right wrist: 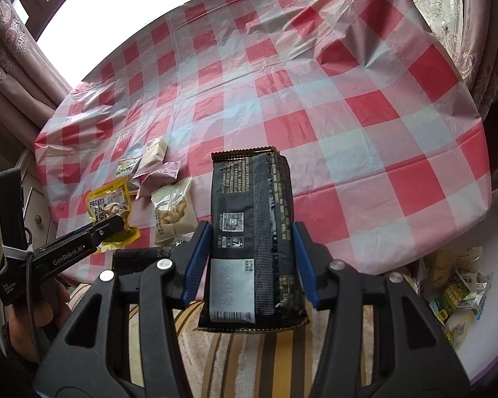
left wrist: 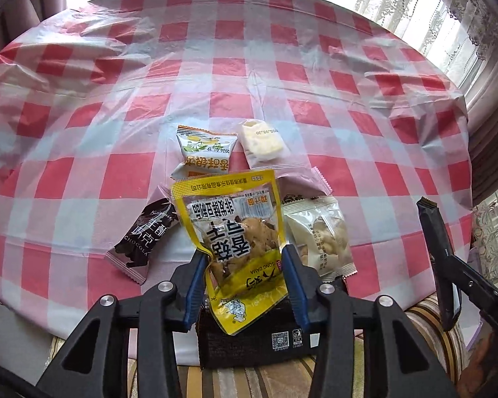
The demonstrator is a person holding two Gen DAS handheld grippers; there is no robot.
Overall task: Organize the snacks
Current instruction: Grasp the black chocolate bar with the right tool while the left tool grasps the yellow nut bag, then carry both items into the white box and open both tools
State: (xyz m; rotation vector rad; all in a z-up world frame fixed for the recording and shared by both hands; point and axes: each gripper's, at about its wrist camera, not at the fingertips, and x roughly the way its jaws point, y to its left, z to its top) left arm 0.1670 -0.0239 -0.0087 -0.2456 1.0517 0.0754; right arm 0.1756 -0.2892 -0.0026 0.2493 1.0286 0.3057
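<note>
My left gripper [left wrist: 245, 262] is shut on a yellow snack pouch [left wrist: 232, 232] and holds it above the near edge of the red-checked table [left wrist: 249, 66]. My right gripper [right wrist: 252, 242] is shut on a long black snack pack [right wrist: 252, 232], held upright over the table's near edge. On the table lie a dark chocolate packet [left wrist: 142, 235], a white and yellow packet [left wrist: 204, 151], a clear pack with a pale cake [left wrist: 262, 142] and a clear pack of beige biscuits [left wrist: 322, 235]. A second black pack [left wrist: 259, 335] lies under the left gripper.
The right gripper with its black pack shows at the right edge of the left wrist view [left wrist: 438, 258]. A striped cushion [right wrist: 249, 348] sits below the table edge. Several loose snack packets [right wrist: 455, 295] lie at the lower right, off the table. Curtains [right wrist: 474, 49] hang behind.
</note>
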